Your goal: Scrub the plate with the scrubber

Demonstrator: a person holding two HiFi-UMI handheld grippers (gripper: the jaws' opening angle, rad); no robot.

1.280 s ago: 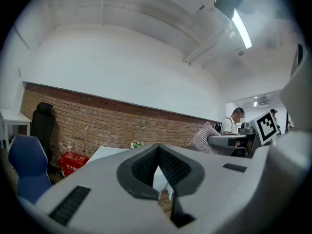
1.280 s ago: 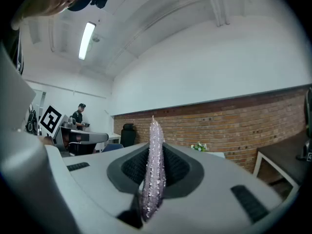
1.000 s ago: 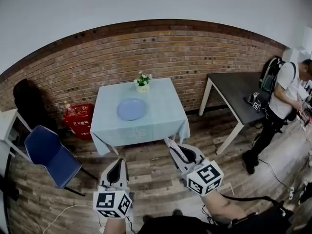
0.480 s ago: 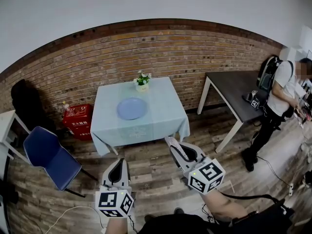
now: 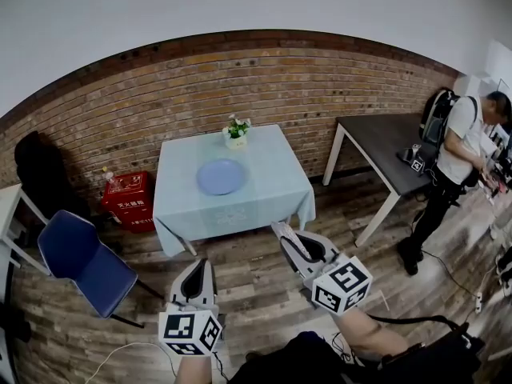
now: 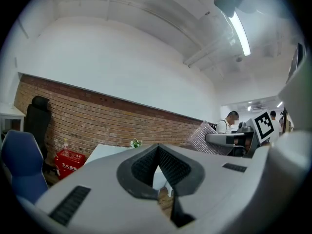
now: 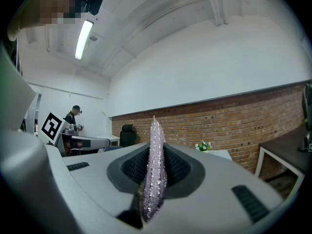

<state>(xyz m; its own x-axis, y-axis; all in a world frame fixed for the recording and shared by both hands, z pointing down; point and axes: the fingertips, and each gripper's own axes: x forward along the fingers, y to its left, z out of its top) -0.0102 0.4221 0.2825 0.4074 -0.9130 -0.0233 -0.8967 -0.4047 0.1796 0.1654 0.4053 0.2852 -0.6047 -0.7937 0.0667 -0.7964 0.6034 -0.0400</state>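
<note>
Wood floor point(image 5: 248, 282) below. Far across it, tabletop point(image 5: 276, 194) under pale cloth, with blue plate point(image 5: 221, 177) lying near the middle. Low in the head view, left gripper point(image 5: 201, 264), fingers clenched on nothing. Beside it, right gripper point(image 5: 277, 230), fingers clamped on a thin, sparkly scrubber point(image 7: 154, 169) standing edge-on.

Plate point(image 5: 221, 177) on table point(image 5: 268, 192); scrubber point(image 7: 154, 179) in tool point(image 7: 155, 147)

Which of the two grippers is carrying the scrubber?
The right gripper: the glittery pinkish scrubber is pinched edge-on between its fingers. The left gripper is shut with nothing between its fingers.
</note>
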